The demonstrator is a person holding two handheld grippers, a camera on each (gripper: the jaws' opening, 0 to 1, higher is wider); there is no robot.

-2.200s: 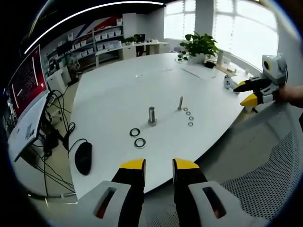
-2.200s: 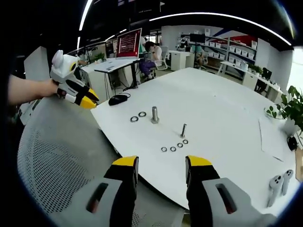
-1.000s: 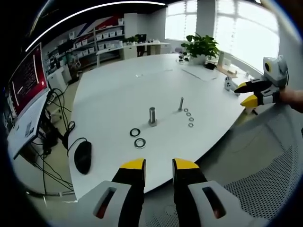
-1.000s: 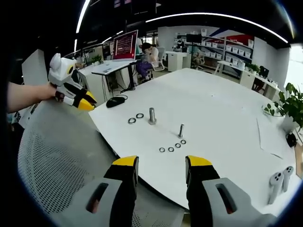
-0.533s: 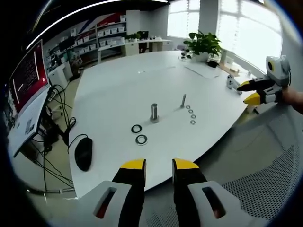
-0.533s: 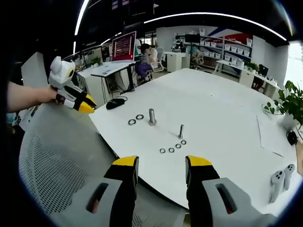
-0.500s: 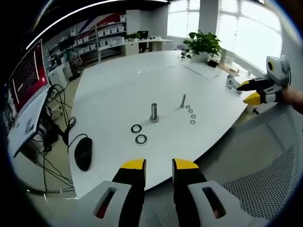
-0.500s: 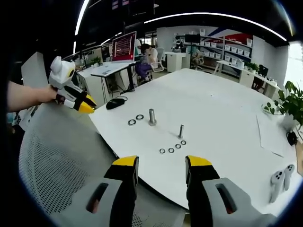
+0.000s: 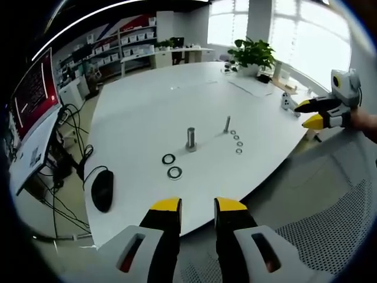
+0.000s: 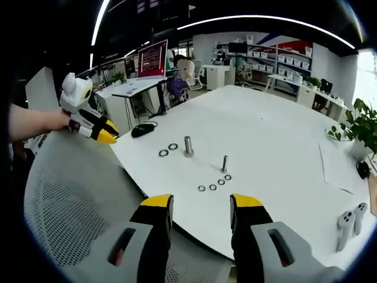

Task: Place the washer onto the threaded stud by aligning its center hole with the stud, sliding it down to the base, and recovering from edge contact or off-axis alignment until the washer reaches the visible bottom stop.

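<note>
white office table (image 9: 147,106) holds upright thin stud (image 10: 224,163), small washers (image 10: 212,187) just beside it. right gripper (image 10: 200,209) nearer, open and empty; left gripper (image 9: 197,207) slightly parted, empty.

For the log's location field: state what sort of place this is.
Probably an open-plan office or lab: a big white table, a desk with a red-lit monitor, and shelves of storage bins along the wall.
</note>
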